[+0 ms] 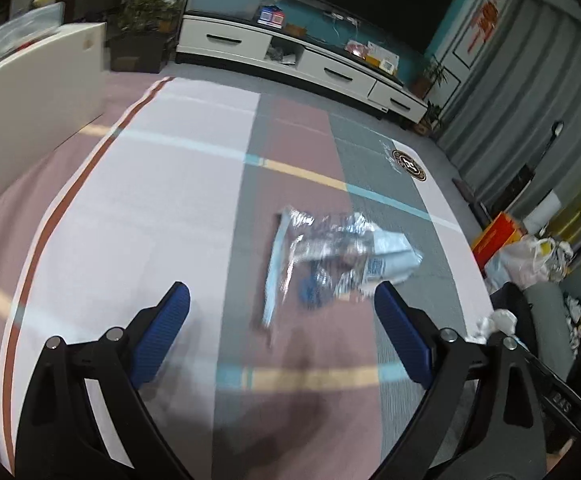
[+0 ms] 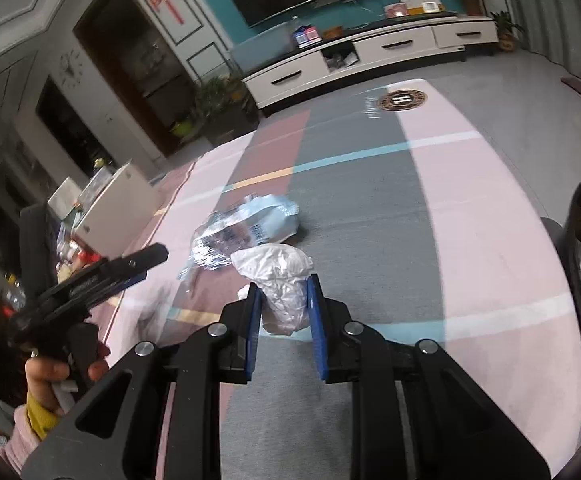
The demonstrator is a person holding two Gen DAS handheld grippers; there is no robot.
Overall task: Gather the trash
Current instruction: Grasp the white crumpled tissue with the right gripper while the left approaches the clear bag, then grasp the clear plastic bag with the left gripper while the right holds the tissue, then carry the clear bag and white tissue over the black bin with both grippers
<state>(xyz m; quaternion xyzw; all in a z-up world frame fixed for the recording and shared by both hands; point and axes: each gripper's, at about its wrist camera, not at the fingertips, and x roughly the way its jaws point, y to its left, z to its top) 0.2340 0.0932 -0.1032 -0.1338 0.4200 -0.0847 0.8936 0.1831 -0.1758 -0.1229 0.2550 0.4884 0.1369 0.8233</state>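
A crumpled clear and light-blue plastic wrapper [image 1: 330, 256] lies on the striped carpet, just ahead of my left gripper [image 1: 282, 296], which is open and empty above it. It also shows in the right wrist view [image 2: 246, 224]. My right gripper [image 2: 282, 292] is shut on a crumpled white tissue [image 2: 280, 280] and holds it above the carpet, near the wrapper. The left gripper [image 2: 90, 276] appears at the left of the right wrist view, held by a hand.
A white TV cabinet [image 1: 302, 60] stands along the far wall under a dark screen. A white box [image 1: 38, 92] stands at the left. Bags and an orange box [image 1: 498, 236] sit at the right. A dark bin rim [image 2: 570, 280] is at the right edge.
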